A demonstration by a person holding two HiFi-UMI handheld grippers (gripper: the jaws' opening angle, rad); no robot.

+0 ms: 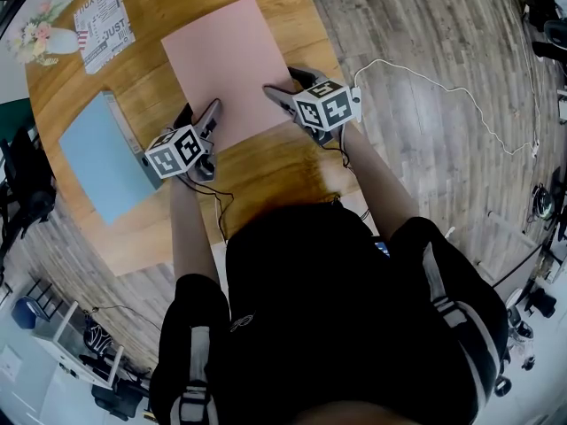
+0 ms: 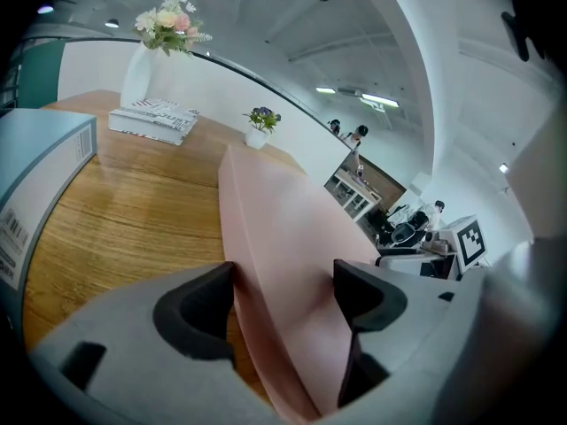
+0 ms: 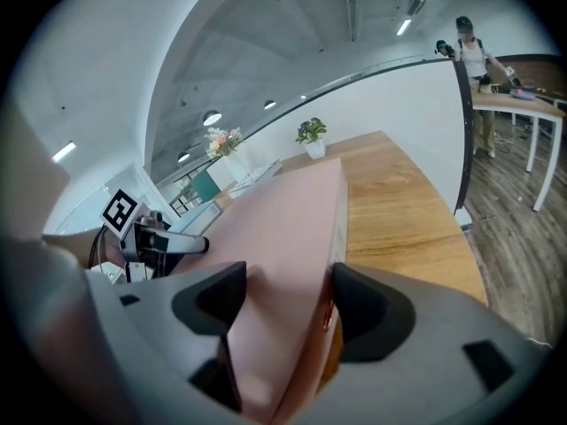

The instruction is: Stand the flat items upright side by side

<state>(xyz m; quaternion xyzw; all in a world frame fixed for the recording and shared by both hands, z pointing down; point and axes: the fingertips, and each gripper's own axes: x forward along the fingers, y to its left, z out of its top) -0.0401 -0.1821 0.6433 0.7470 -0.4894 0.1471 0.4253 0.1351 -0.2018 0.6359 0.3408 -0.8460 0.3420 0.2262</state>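
Wood tbl (image 1: 266,173) w/ pink folder (image 1: 232,60), plank floor (image 1: 425,51)

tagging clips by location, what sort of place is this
Probably an open-plan office or lab workspace: a rounded wooden table on wood-look flooring, a cable trailing across it, and, in the right gripper view, a person standing at a long white desk.

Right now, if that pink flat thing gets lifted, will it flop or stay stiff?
Probably stiff: the pink item lies dead flat with a straight, solid edge. Stood on that narrow edge, it would likely tip easily.
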